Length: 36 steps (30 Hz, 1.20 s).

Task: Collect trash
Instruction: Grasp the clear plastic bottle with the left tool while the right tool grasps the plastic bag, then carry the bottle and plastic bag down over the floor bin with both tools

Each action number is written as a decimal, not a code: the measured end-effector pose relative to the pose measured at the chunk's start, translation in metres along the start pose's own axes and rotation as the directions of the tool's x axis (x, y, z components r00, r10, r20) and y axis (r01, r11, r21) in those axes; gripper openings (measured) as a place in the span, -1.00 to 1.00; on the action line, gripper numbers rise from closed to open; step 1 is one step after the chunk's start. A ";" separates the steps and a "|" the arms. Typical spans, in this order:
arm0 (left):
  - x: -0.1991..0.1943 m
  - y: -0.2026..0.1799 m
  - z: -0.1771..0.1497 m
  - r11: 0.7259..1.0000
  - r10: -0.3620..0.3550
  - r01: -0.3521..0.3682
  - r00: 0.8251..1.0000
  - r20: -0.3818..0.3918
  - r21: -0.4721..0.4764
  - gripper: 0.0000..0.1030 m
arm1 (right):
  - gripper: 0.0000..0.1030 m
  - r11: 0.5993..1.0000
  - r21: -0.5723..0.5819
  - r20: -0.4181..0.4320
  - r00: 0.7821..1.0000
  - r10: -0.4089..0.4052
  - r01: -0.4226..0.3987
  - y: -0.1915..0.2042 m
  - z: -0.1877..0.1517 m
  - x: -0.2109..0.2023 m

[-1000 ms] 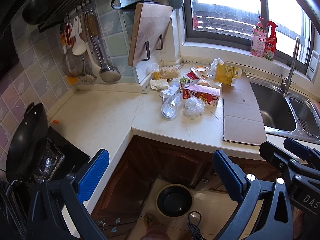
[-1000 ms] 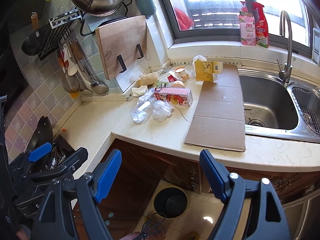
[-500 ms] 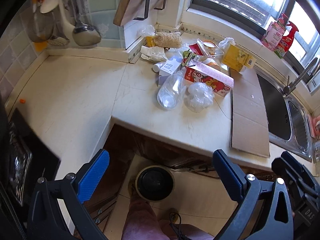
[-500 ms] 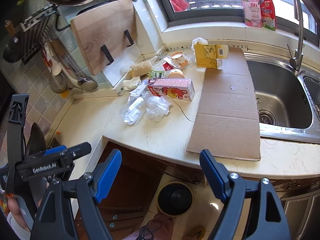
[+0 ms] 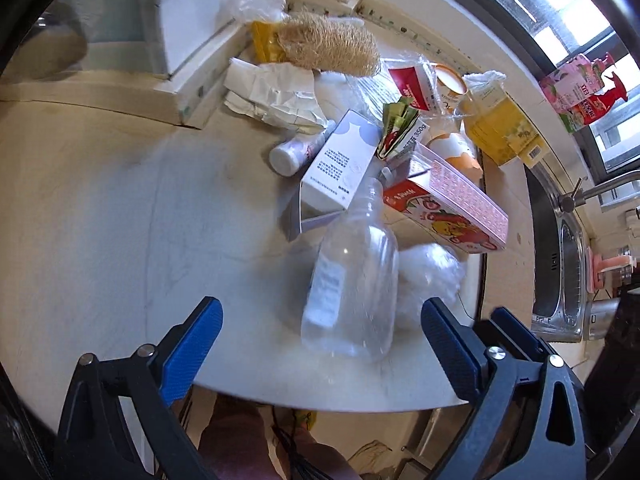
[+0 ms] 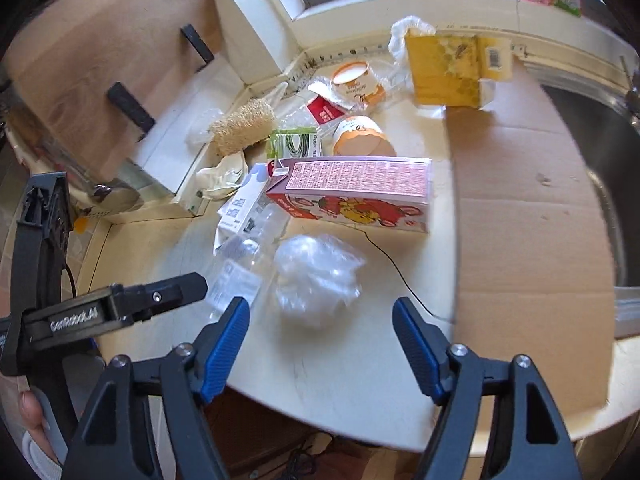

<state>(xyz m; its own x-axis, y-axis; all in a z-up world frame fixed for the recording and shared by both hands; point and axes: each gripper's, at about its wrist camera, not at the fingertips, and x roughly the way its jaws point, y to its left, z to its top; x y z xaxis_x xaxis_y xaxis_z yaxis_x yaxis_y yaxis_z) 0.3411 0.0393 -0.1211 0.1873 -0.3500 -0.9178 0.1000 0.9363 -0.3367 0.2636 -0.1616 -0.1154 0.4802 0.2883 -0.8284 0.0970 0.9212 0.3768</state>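
Observation:
A heap of trash lies on the pale counter. A clear plastic bottle (image 5: pixel 352 280) lies on its side, its base just ahead of my left gripper (image 5: pixel 320 322). That gripper's jaws are closing, wide apart, touching nothing. A crumpled clear plastic wad (image 6: pixel 316 276) sits right before my right gripper (image 6: pixel 320 318), whose jaws are also closing with only air between them. Behind lie a pink juice carton (image 6: pixel 352 192), a white box (image 5: pixel 340 164), paper cups (image 6: pixel 356 84), a yellow box (image 6: pixel 448 68) and crumpled paper (image 5: pixel 272 92).
A flattened cardboard sheet (image 6: pixel 528 216) covers the counter to the right, beside the steel sink (image 5: pixel 560 252). A loofah (image 5: pixel 328 46) lies by the wall. A wooden cutting board (image 6: pixel 100 52) leans at the left. The counter's front edge runs just under both grippers.
Both grippers have come forward and down over the counter, tilting steeply toward the trash. The floor bin has left view. Each pair of jaws has narrowed slightly.

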 end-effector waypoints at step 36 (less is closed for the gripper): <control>-0.020 -0.048 -0.100 0.992 0.083 -0.092 0.991 0.102 0.091 0.08 | -0.49 0.988 -0.126 -0.058 0.995 0.078 -0.085 -0.025 -0.074 -0.052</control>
<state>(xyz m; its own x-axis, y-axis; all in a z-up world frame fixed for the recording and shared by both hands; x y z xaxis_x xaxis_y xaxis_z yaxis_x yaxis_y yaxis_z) 0.2345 0.0046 -0.1077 0.2933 -0.2723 -0.9164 0.1711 0.9580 -0.2300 0.1717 -0.1803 -0.1121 0.4348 0.3740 -0.8192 -0.0546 0.9189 0.3906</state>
